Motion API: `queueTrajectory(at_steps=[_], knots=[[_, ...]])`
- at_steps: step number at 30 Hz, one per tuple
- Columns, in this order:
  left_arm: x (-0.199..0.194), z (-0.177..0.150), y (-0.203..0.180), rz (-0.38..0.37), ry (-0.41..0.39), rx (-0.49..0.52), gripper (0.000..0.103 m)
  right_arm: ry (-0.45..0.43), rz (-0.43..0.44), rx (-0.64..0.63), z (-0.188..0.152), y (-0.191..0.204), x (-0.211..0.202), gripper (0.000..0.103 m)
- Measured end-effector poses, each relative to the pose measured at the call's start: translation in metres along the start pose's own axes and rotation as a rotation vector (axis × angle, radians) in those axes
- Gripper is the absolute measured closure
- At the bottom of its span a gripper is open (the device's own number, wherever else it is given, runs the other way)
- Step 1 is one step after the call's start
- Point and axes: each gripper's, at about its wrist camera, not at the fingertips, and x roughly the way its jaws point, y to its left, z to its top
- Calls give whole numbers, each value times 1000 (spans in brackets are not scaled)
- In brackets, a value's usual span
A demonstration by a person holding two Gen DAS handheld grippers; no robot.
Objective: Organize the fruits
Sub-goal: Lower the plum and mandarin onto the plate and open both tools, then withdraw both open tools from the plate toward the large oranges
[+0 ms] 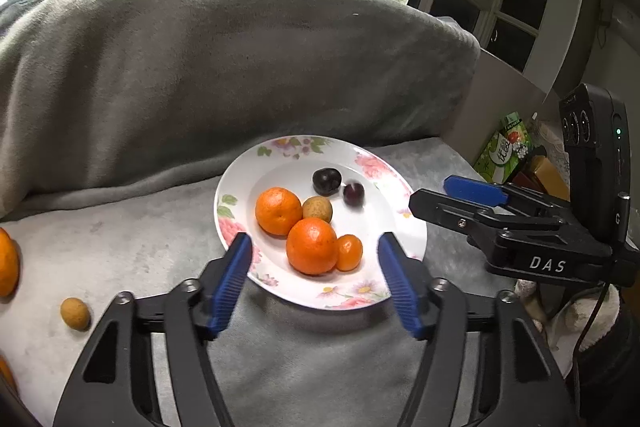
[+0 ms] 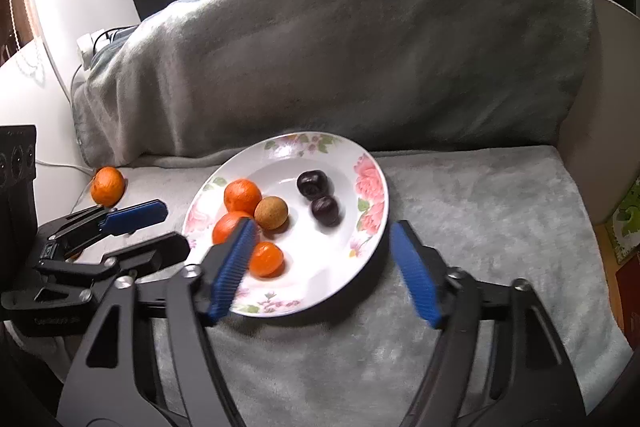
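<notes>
With both your left gripper (image 1: 314, 281) and right gripper (image 2: 322, 269) spread apart and empty over the floral plate (image 1: 384, 223), you look to be between fruits. Six pieces sit in it already. Next, swing left to the brown fruit (image 1: 75, 313) on the grey blanket (image 1: 160, 259); open cloth surrounds it.
</notes>
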Motion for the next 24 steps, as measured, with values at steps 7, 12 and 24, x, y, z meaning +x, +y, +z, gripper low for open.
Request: queueTrajectory(at_steps=[7,12,24], knots=[[2,0,-2,37,15,5,22,-22,-13,18,2,-4,-6,13],[3,-1,-3,41,17,0,22,-24,-14,18,3,-2,-8,12],[-10,0,-3,46,-5,0,22,-40,-15,17,6,4,-14,12]])
